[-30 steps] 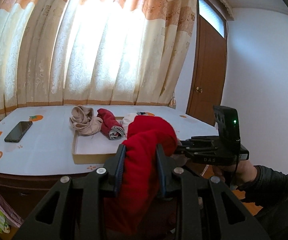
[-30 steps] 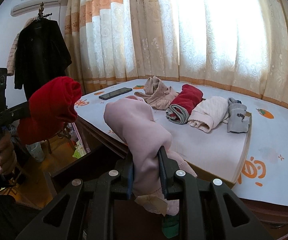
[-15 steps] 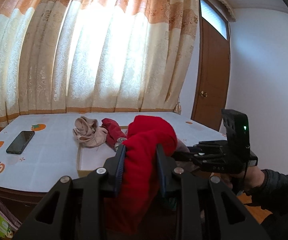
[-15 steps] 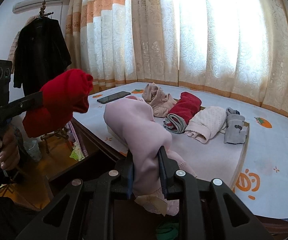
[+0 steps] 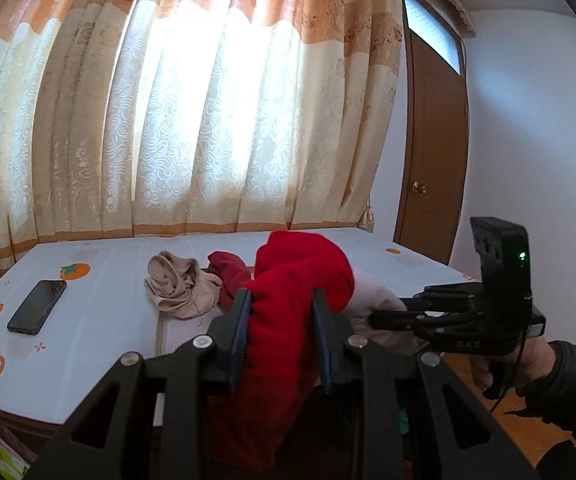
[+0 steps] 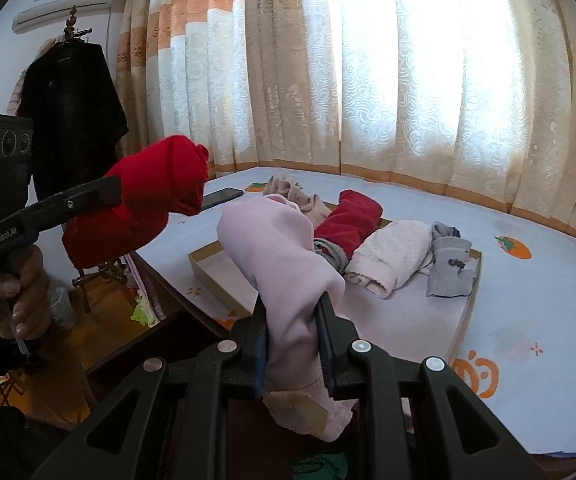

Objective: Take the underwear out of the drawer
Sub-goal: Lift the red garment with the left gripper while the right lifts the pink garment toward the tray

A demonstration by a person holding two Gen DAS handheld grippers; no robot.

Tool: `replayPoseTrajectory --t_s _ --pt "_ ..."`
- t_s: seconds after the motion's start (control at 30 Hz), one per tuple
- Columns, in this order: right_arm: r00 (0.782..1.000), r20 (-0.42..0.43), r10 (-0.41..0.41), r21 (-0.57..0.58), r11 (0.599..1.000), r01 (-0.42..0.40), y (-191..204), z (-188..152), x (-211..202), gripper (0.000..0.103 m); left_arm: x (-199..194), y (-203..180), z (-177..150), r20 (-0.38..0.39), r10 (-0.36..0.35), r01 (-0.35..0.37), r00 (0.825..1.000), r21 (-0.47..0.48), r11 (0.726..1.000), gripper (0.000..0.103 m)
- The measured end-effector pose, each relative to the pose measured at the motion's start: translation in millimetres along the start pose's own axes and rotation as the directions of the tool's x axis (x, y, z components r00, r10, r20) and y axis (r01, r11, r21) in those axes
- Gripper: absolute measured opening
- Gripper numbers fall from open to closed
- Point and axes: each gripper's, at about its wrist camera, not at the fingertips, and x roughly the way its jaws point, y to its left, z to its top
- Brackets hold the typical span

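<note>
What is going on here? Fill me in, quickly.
A person holds a hand-held gripper in each hand. The left hand-held gripper is shut on a bright red fabric garment; the right hand-held gripper is shut on a pale pink fabric garment. Both garments are lifted clear of the shallow cardboard tray on the table, where several rolled garments remain.

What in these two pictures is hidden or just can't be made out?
- Left wrist view: the red garment in the left gripper hides most of the shallow box and its clothes.
- Right wrist view: the pink garment covers part of the box floor.
- The phone screen is dark.
- Behind the curtain: only glare.
</note>
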Motion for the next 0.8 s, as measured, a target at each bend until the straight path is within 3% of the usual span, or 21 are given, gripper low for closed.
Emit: replayPoseTrajectory --t_s 0.3,0.8 --pt "0.999 -0.013 -0.049 -0.032 0.998 0.049 -12 13 4 0.024 35 12 7 -0.045 0.027 -0.026 0.999 0.035 0.999 0.027" --pt "0.993 -0.049 -0.109 -0.132 0.986 0.101 -18 25 28 0.024 77 24 2 -0.12 0.027 -0.01 0.992 0.133 0.991 0.027"
